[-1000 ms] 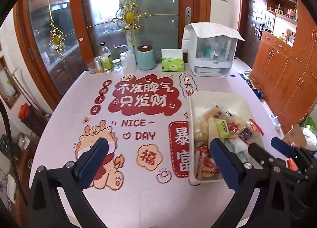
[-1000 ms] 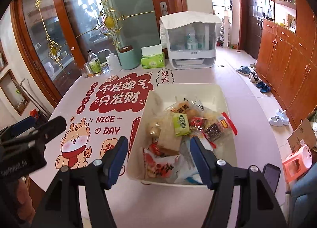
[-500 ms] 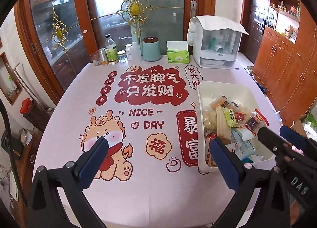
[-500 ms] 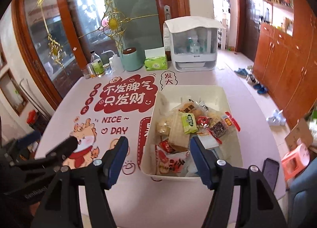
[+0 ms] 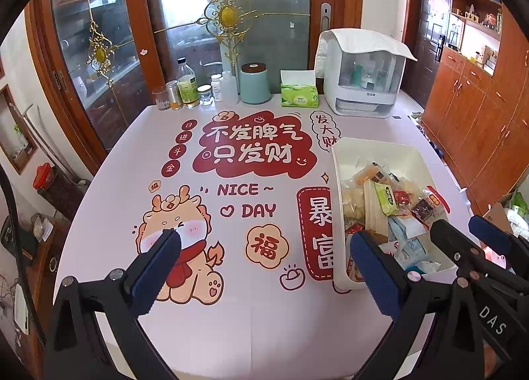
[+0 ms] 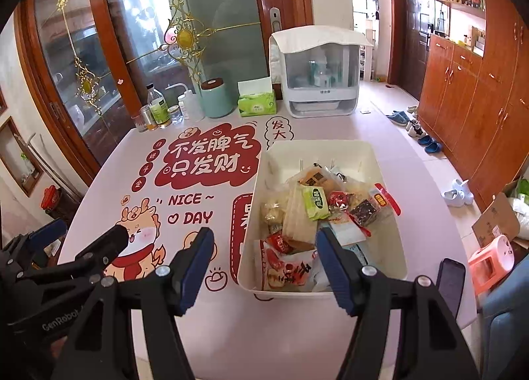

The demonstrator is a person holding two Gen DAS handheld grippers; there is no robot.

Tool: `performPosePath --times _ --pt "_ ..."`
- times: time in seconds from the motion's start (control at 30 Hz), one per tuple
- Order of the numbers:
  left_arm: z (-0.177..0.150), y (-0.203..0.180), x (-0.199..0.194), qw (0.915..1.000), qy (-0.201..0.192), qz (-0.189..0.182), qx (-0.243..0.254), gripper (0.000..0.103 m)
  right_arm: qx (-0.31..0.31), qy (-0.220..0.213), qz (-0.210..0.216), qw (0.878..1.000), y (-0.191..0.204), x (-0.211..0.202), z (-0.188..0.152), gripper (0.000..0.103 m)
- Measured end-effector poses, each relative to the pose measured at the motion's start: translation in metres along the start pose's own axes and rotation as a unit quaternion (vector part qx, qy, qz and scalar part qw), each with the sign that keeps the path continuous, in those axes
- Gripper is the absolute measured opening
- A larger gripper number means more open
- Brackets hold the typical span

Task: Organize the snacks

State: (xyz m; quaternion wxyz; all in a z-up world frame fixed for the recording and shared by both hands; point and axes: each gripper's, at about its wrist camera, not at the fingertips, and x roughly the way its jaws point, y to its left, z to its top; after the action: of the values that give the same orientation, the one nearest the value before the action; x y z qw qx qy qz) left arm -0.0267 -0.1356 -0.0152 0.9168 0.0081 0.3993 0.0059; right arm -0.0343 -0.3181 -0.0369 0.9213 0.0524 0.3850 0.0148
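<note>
Snack packets (image 6: 310,211) fill a white bin (image 6: 390,181) on the desk (image 5: 258,314); both grippers, left gripper (image 5: 264,267) and right gripper (image 6: 264,264), hover with fingers apart, empty.

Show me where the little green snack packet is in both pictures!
Left wrist view: the green snack packet lies right of centre, in the white bin, among the other snacks.
Right wrist view: the same packet lies just right of centre, in the middle of the bin.
Shared landmark: the green tissue box at the table's far edge.
</note>
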Motion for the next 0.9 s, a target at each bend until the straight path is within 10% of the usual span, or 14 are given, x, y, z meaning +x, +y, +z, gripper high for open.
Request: performPosePath --times 0.9 --pt "0.002 0.0 0.016 0.9997 0.018 0.012 -0.012 0.102 -0.022 0.006 -0.005 1.0 0.006 0.006 0.002 0.065"
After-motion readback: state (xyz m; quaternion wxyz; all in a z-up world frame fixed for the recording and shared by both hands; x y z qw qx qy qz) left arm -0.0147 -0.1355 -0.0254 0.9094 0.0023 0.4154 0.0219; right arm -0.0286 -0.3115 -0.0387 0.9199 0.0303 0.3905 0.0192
